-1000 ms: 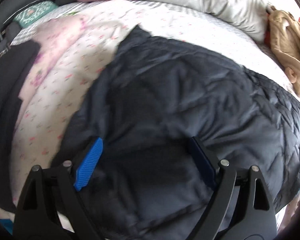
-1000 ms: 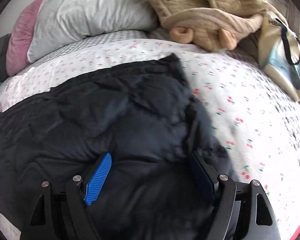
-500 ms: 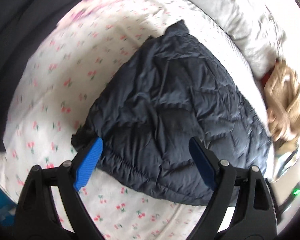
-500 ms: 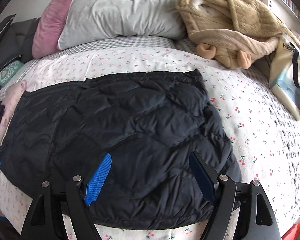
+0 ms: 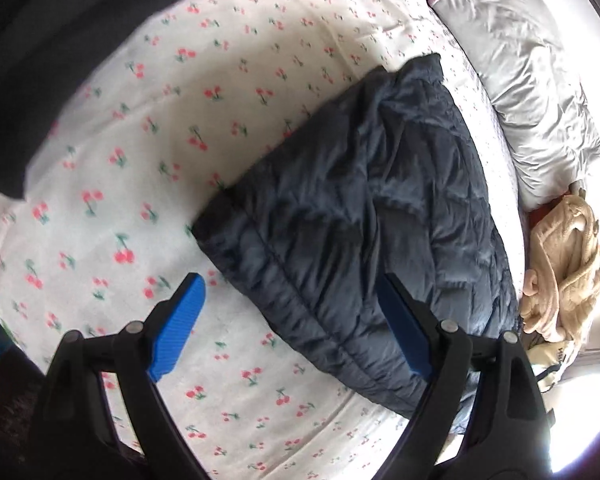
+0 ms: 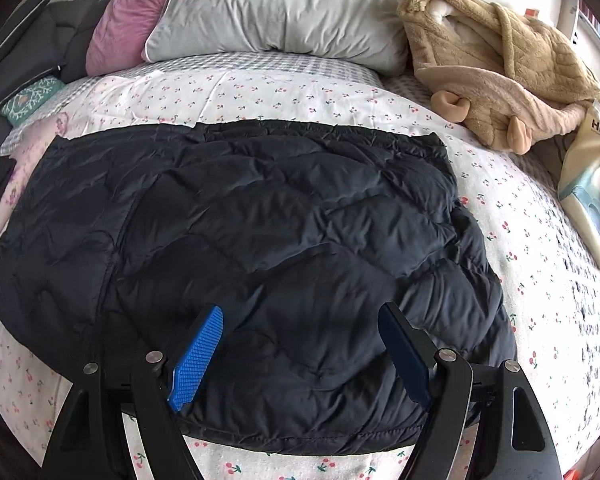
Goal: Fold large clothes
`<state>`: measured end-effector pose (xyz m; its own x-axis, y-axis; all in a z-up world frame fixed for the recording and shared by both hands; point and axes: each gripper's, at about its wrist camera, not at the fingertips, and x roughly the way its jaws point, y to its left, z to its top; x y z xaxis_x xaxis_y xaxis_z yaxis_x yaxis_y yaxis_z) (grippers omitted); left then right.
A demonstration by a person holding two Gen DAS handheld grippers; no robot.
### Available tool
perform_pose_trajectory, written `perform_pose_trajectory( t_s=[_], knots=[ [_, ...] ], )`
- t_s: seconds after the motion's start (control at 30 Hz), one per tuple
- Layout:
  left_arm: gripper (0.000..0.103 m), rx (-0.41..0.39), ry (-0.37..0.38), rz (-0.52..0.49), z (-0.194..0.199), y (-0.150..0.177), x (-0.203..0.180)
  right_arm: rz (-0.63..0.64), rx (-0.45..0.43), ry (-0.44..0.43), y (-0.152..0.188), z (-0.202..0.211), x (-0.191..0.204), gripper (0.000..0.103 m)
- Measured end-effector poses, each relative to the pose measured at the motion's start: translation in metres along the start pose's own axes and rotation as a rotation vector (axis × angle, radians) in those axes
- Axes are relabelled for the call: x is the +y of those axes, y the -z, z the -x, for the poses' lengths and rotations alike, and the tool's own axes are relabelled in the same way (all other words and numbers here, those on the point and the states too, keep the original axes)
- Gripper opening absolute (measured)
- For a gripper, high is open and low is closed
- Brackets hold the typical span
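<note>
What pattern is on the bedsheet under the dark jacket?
White bedsheet with small red cherries on green stems; clearest in the left wrist view.

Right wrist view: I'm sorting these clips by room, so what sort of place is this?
Most likely a bedroom. A dark jacket lies on a bed with a cherry-print sheet, and a grey pillow and a pink cushion sit at its head.

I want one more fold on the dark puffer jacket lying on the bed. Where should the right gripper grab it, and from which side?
Probably the puffer jacket near-right corner, approached from the bed's near edge. That hem lies flat on the cherry-print sheet, just below the open right gripper, so one finger could slide under it.
</note>
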<state>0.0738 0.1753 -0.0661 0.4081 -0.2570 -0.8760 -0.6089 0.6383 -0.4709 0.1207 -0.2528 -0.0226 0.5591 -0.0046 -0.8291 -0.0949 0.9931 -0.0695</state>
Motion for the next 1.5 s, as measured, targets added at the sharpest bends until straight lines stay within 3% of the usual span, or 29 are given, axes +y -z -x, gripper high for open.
perform_pose_trajectory(
  t_s=[0.1, 0.17, 0.43, 0.57, 0.67, 0.8, 0.83, 0.93, 1.1, 1.27, 1.4, 1.47, 1.5],
  knots=[
    [0.088, 0.056, 0.108, 0.011, -0.016, 0.009, -0.005, 0.008, 0.012, 0.003, 0.0, -0.005, 0.005, 0.081],
    [0.088, 0.082, 0.142, 0.005, -0.027, 0.014, -0.009, 0.012, 0.016, 0.004, 0.0, -0.006, 0.008, 0.081],
    [0.087, -0.069, 0.183, -0.047, -0.051, 0.024, -0.027, 0.026, 0.016, 0.001, 0.0, -0.009, 0.016, 0.081],
    [0.084, -0.117, 0.267, 0.009, -0.063, 0.01, -0.023, 0.036, 0.011, -0.001, 0.001, -0.009, 0.02, 0.081],
    [0.076, -0.109, 0.336, 0.093, -0.071, -0.005, -0.012, 0.046, -0.001, -0.002, 0.003, -0.008, 0.025, 0.081],
    [0.04, -0.104, 0.401, 0.121, -0.071, -0.02, -0.007, 0.059, -0.011, -0.013, 0.002, -0.006, 0.034, 0.081],
    [0.031, -0.112, 0.403, 0.107, -0.067, -0.022, -0.008, 0.064, -0.017, -0.014, 0.001, -0.004, 0.037, 0.081],
    [0.02, -0.168, 0.392, 0.004, -0.039, -0.025, -0.024, 0.071, -0.038, -0.027, -0.001, 0.001, 0.041, 0.081],
    [0.017, -0.279, 0.367, -0.155, 0.008, -0.02, -0.049, 0.072, -0.13, -0.106, -0.009, 0.023, 0.053, 0.081],
    [0.017, -0.382, 0.313, -0.316, 0.054, -0.008, -0.056, 0.056, -0.197, -0.266, -0.018, 0.04, 0.078, 0.081],
    [0.017, -0.466, 0.314, -0.429, 0.086, 0.002, -0.062, 0.058, -0.14, -0.417, -0.023, 0.028, 0.111, 0.078],
    [0.017, -0.499, 0.333, -0.476, 0.098, 0.007, -0.065, 0.076, -0.086, -0.479, -0.024, 0.013, 0.132, 0.069],
    [0.017, -0.514, 0.35, -0.499, 0.102, 0.01, -0.068, 0.081, -0.054, -0.508, -0.024, 0.005, 0.142, 0.06]
  ],
)
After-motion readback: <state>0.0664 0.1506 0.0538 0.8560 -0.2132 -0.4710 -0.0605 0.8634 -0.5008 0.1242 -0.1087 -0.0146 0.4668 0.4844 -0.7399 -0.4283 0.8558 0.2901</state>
